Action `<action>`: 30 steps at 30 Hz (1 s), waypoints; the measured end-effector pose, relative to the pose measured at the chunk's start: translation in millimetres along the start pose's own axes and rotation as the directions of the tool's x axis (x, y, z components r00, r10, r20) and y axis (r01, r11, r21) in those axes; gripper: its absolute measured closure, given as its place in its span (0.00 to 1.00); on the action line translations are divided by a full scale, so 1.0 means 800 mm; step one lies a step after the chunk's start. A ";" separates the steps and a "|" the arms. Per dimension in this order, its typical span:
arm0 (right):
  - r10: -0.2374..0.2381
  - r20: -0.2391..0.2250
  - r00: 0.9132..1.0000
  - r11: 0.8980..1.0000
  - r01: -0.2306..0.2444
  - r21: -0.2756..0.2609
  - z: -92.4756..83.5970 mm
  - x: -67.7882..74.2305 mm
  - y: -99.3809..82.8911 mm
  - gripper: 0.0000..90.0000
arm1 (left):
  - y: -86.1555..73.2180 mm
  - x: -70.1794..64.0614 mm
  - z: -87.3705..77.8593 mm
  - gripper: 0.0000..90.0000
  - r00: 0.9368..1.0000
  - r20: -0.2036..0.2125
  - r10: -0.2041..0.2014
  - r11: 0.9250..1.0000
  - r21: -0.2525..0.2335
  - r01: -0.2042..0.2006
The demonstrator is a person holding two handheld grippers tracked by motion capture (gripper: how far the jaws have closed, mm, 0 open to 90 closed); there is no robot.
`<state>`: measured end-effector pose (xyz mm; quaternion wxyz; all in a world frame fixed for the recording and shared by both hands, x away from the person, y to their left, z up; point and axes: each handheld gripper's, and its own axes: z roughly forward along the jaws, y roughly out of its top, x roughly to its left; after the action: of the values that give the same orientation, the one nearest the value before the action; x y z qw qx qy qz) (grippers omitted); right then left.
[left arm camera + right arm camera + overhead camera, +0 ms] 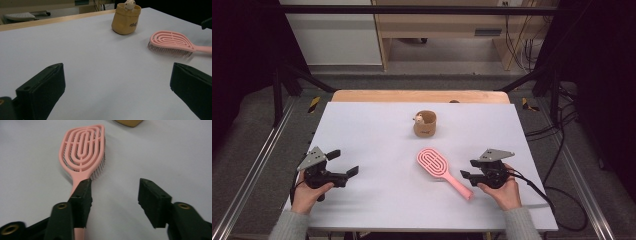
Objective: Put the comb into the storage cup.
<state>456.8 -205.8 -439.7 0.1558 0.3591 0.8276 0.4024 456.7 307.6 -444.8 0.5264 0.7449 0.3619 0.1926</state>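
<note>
R gripper (113,195) is sitting spread at the near-right of the surface (377,195), nothing pinched betw. its jaws; in the right gripper view its left jaw is overlapping the handle of the pink hairbrush (82,152), w/ the handle passing under or just beside that jaw, not in the gap. Whether jaw and handle are touching can't be told. From that gripper the brush is lying to the left and running away toward the far-left: handle end near, by the gripper, paddle head far, bristles facing down onto the surface. In the high view the brush's (439,170) long axis is slanting from near-right to far-left, handle tip just beside the R gripper (467,169).

L gripper (346,162) is resting at the near-left, jaws likewise wide apart and holding nothing, pointing across the surface; the brush is lying well apart from it, off to the right. So the R hand is the nearer by far, approx. at the handle itself.

Beyond the brush head, toward the far centre, a tan fabric pot (425,124) w/ a small pale figure at its rim is standing upright, apart from the brush.
</note>
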 end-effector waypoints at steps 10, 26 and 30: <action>0.028 -0.014 1.000 0.998 -0.028 -0.052 -0.006 0.000 0.010 0.17 | 0.000 0.000 0.001 0.00 1.000 0.000 -0.001 1.000 0.002 0.001; -0.011 -0.038 0.999 1.000 0.010 -0.011 0.002 0.014 0.027 0.00 | 0.000 0.000 0.000 0.00 1.000 -0.003 -0.001 1.000 0.001 0.001; -0.023 -0.047 0.999 1.000 0.022 -0.010 0.006 0.020 0.033 0.00 | 0.000 0.000 0.000 0.00 1.000 -0.005 0.000 1.000 0.000 0.000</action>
<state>460.6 -180.4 -421.5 0.1424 0.3393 0.8330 0.4131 456.8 307.9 -444.9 0.5256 0.7444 0.3632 0.1943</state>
